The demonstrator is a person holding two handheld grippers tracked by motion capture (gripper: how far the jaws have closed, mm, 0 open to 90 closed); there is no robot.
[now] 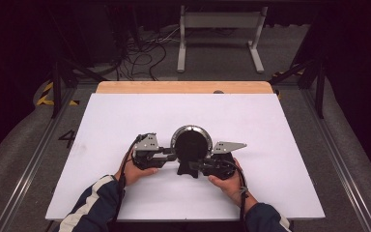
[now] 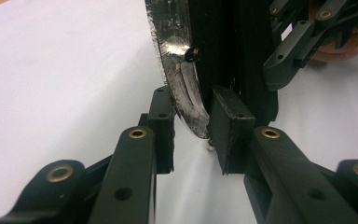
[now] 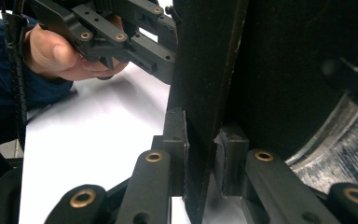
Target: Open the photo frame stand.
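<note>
A round black disc (image 1: pixel 190 142) with a silver rim stands upright on a black foot in the middle of the white table (image 1: pixel 125 116). My left gripper (image 1: pixel 173 155) comes at it from the left. In the left gripper view the gripper (image 2: pixel 193 135) is shut on the disc's lower edge, one pad on the silver rim (image 2: pixel 177 70) and the other on the black back. From the right, my right gripper (image 1: pixel 198 166) meets the stand. In the right gripper view it (image 3: pixel 203 144) is shut on a thin black upright plate (image 3: pixel 205 70) of that stand.
A wooden strip (image 1: pixel 183 87) runs along the table's far edge. Beyond it on the floor stand a white metal frame (image 1: pixel 220 34) and loose cables (image 1: pixel 140 53). Metal rails (image 1: pixel 338 159) flank the table. Both hands rest near the front middle.
</note>
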